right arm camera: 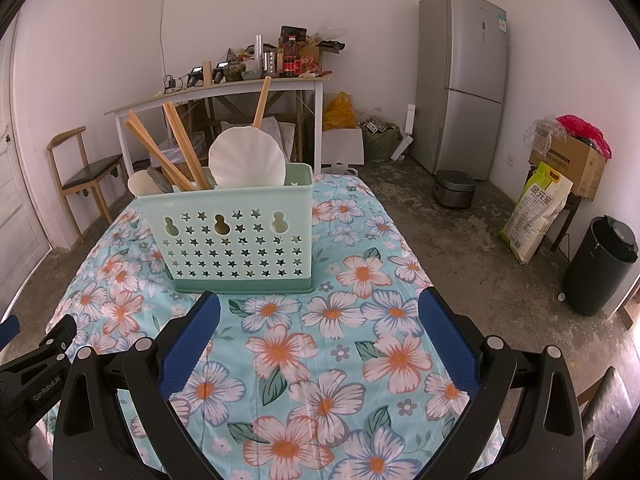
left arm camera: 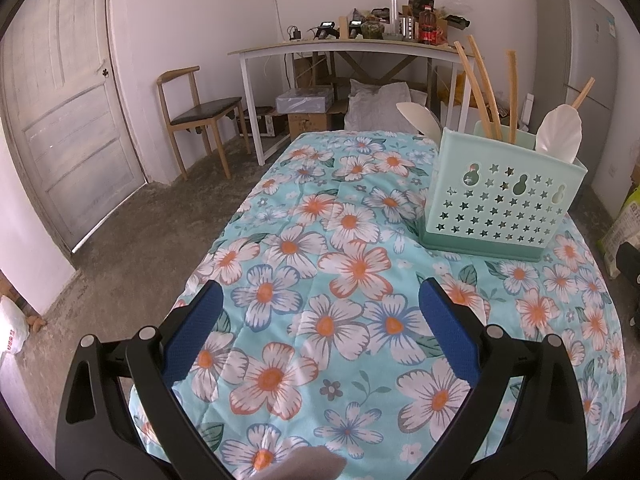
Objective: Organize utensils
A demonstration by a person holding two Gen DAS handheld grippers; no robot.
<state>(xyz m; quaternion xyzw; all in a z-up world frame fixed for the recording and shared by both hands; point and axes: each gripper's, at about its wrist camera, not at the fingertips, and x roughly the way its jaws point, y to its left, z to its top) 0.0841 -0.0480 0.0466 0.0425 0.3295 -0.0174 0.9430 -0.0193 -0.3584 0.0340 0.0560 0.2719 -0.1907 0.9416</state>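
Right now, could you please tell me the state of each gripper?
Left gripper: open, holding nothing.
Right gripper: open, holding nothing.

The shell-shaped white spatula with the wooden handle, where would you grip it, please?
Grip the shell-shaped white spatula by its wooden handle, coming from above. The handle rises clear of the mint-green star-holed plastic caddy, while the broad head sits partly inside.

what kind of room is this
Likely a lived-in home kitchen or dining room: a fridge against the wall, a rice cooker on the floor, and a utensil holder on the floral-covered table.
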